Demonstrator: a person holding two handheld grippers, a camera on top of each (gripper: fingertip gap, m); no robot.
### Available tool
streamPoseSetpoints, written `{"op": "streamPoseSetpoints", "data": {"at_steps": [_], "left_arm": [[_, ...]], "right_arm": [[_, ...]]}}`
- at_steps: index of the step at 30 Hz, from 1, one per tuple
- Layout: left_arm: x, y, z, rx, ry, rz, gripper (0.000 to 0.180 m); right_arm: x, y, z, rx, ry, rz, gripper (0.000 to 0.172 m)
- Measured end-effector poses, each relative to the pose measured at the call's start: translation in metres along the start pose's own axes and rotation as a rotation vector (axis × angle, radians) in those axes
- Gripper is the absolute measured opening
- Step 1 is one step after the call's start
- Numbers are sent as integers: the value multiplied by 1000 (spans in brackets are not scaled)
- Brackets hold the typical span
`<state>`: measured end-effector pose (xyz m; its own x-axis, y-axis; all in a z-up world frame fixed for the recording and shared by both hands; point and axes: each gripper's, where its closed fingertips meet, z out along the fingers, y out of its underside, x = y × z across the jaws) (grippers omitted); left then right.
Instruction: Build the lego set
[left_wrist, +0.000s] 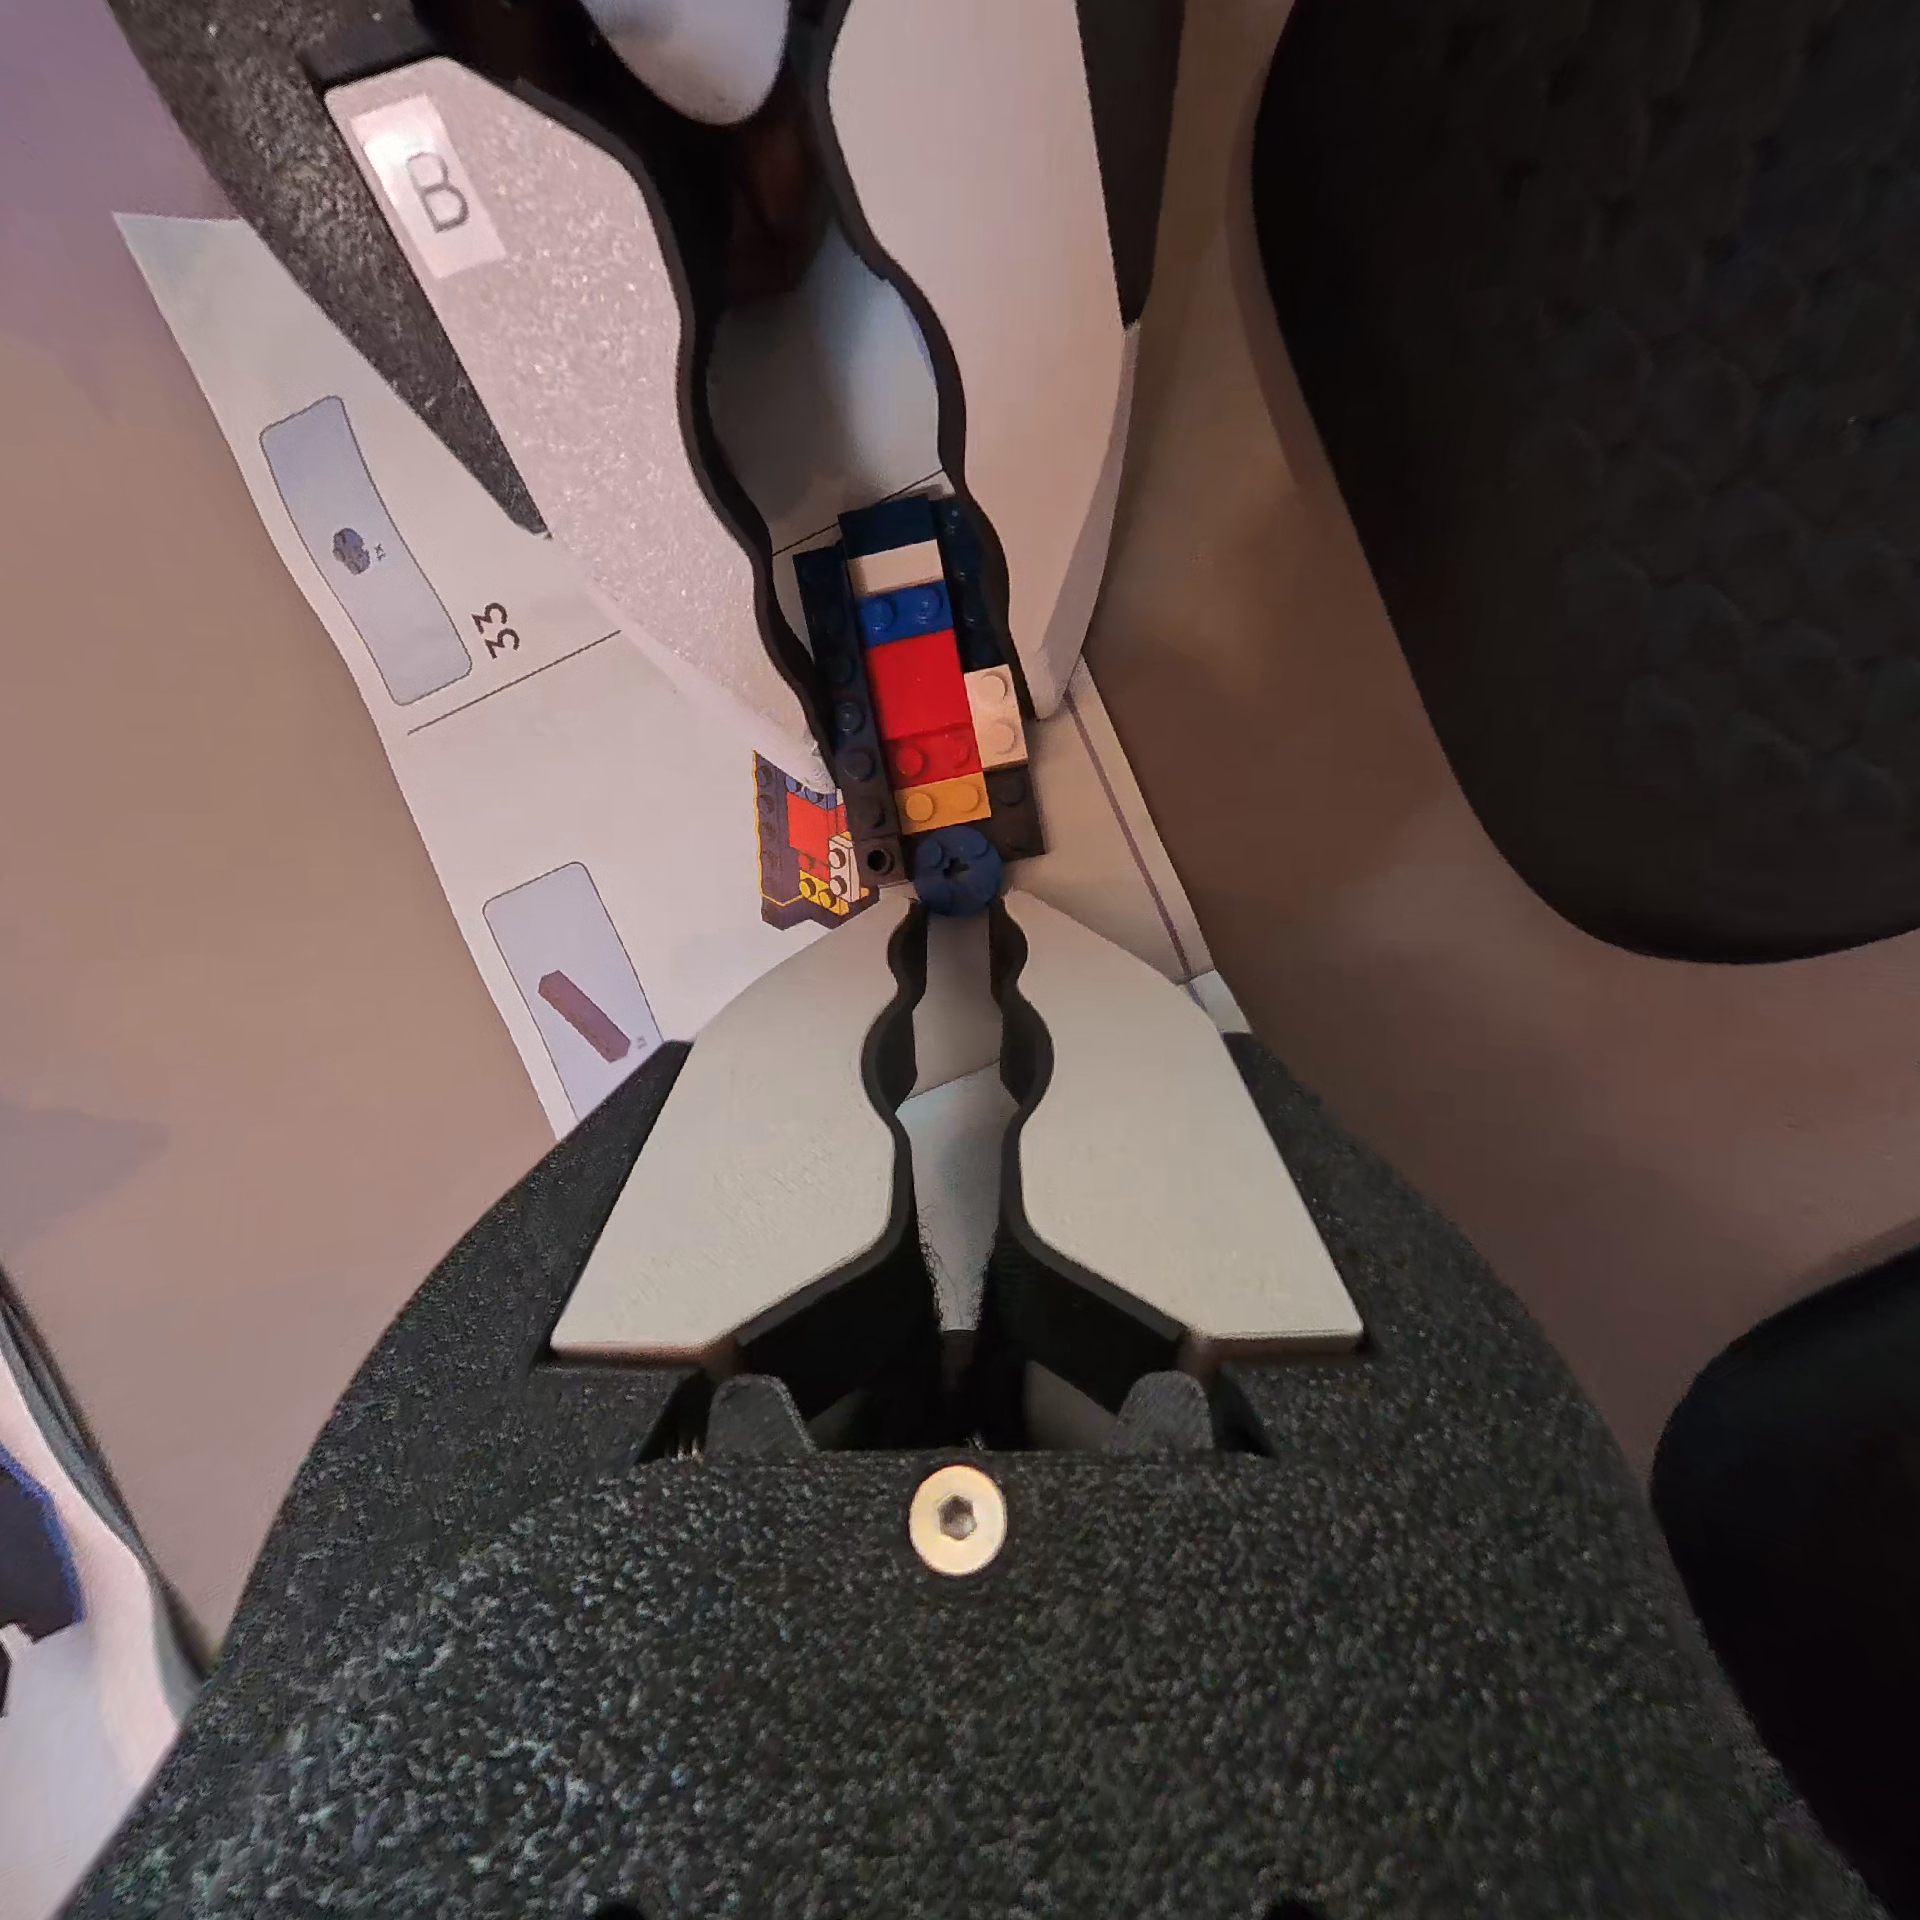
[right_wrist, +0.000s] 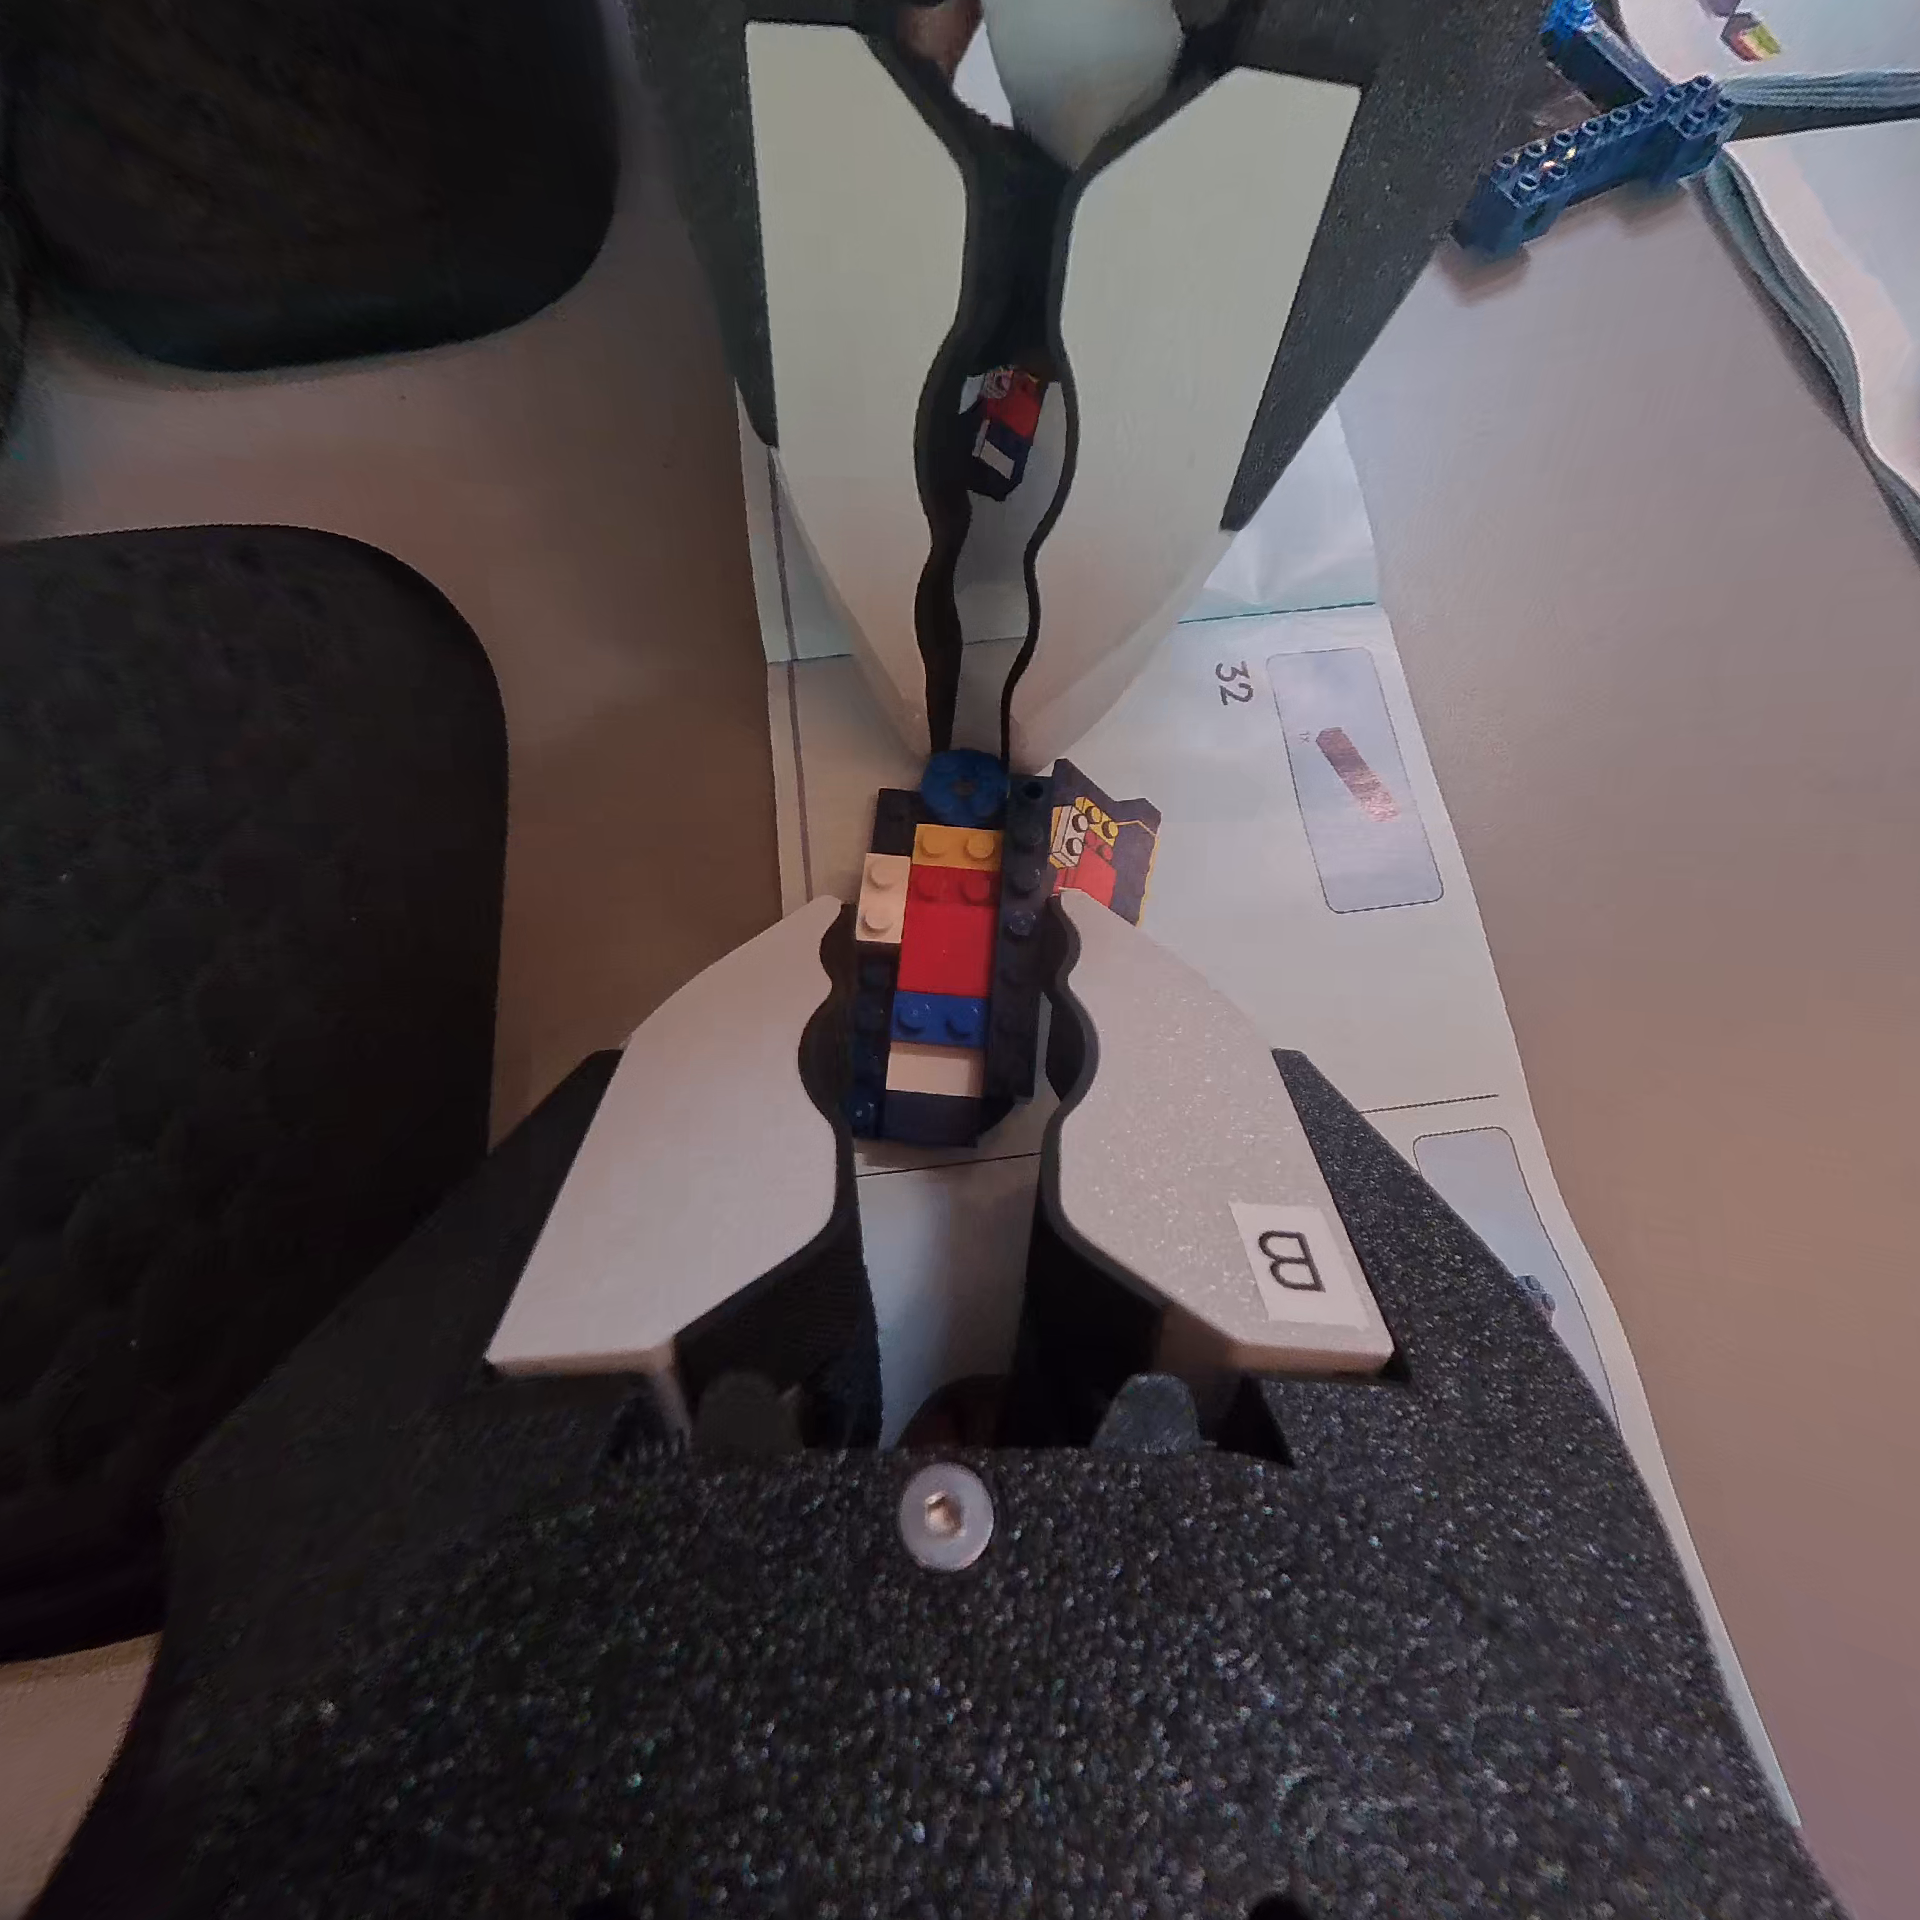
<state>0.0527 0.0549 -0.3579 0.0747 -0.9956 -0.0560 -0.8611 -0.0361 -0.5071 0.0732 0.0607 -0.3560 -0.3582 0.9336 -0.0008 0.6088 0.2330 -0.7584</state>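
left wrist view: close above brick model (left_wrist: 920, 696), looking down along its length | right wrist view: close, from model's opposite end, facing back | shared: model, instruction sheet (right_wrist: 1351, 997)

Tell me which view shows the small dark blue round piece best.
The left wrist view: the dark blue round piece sits right at the left gripper fingertips, against the brick assembly, its top face clear. The right wrist view shows it smaller, at the assembly's far end.
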Motion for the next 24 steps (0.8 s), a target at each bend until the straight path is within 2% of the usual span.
{"op": "streamPoseSetpoints", "data": {"at_steps": [3, 12, 24], "left_arm": [[3, -1, 0, 48, 9, -76, 19], [0, -5, 2, 143, 28, -234, 15], [-2, -5, 2, 26, 110, -16, 14]], "right_arm": [[0, 0, 0, 0, 2, -3, 34], [0, 0, 0, 1, -1, 1, 34], [-2, 0, 0, 0, -9, -6, 35]]}}
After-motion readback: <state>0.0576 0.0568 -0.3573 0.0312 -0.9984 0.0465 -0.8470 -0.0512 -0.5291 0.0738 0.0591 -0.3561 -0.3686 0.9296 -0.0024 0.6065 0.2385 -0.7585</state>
